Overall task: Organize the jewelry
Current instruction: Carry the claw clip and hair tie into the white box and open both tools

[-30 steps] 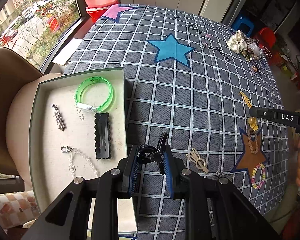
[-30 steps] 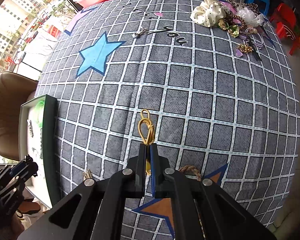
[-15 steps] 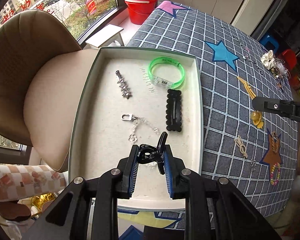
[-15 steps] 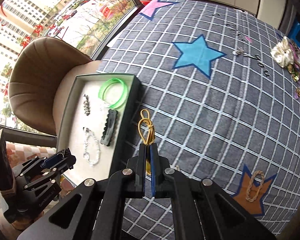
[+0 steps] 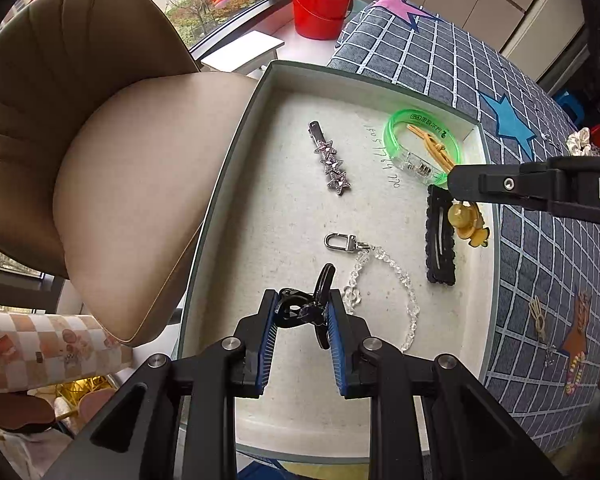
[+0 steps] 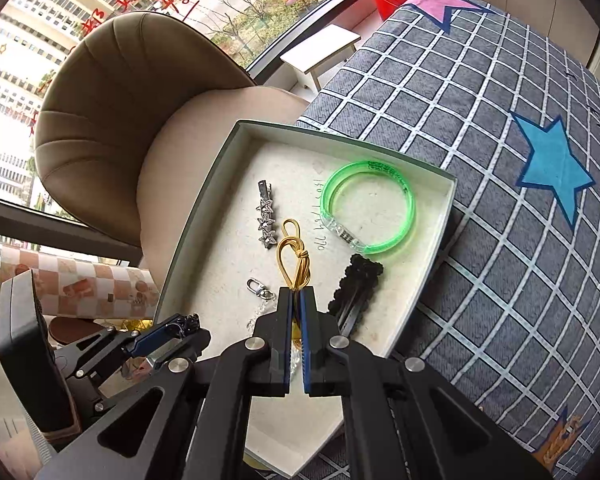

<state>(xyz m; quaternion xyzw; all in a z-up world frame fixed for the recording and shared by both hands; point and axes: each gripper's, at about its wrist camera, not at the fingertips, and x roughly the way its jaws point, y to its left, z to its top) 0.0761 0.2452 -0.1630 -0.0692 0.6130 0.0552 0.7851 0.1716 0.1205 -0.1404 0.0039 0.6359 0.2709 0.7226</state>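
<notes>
A table draped in grey cloth [image 6: 480, 160] with a white grid and sewn-on stars was seen from above. A padded tan chair [image 5: 100, 128], smooth and ribbed at the back, stood against the table's edge. A shallow rectangular tray [image 5: 220, 216] with a dark rim and a pale, felt-like floor sat on the cloth beside the chair. Inside the tray, a translucent green bangle [image 5: 422, 148] lay in the far corner, a flat black scalloped hair clip [image 5: 440, 240] by the wall on the table side, a clear beaded chain [image 5: 388, 280] with a silver clasp near the middle, and a silver barrette [image 5: 330, 162] set with sparkly stars toward the chair side. Over the tray's near end, the left gripper [image 5: 300, 312] was clamped on a glossy black claw clip [image 5: 306, 308], its ribbed blue pads pressed against it. Over the tray near the black hair clip, the right gripper [image 6: 296, 296] was closed tight on a yellow cord charm [image 6: 294, 256], its looped cord sticking out past the fingertips.
</notes>
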